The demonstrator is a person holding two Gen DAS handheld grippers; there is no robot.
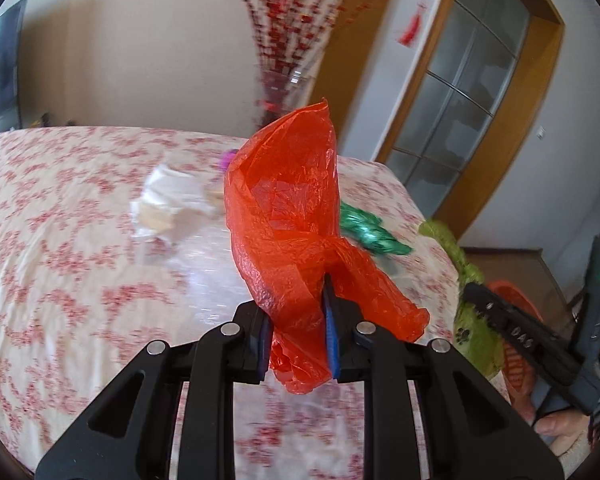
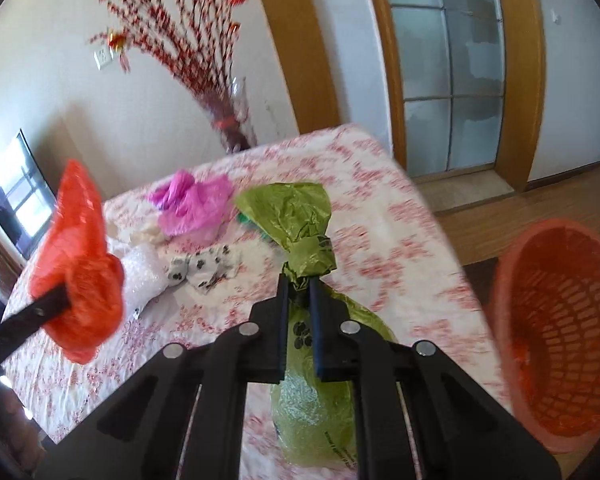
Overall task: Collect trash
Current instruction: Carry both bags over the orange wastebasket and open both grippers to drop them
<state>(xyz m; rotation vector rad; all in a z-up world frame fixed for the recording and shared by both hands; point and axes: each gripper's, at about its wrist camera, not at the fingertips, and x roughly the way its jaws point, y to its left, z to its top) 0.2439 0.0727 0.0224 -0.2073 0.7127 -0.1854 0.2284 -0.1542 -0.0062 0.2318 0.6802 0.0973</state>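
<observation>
From the left wrist view, our left gripper [image 1: 296,336] was clamped on the red bag [image 1: 284,216], lifted above the table [image 1: 60,240]. From the right wrist, our right gripper [image 2: 299,328] pinched the green bag [image 2: 300,216]. Next, probably the orange basket [image 2: 556,320] at right. Far trash was too blurry.

Where things sit around my table

The basket [image 2: 560,332] stands right of the table [image 2: 400,240]; the vase [image 2: 236,120] stands behind it.
</observation>
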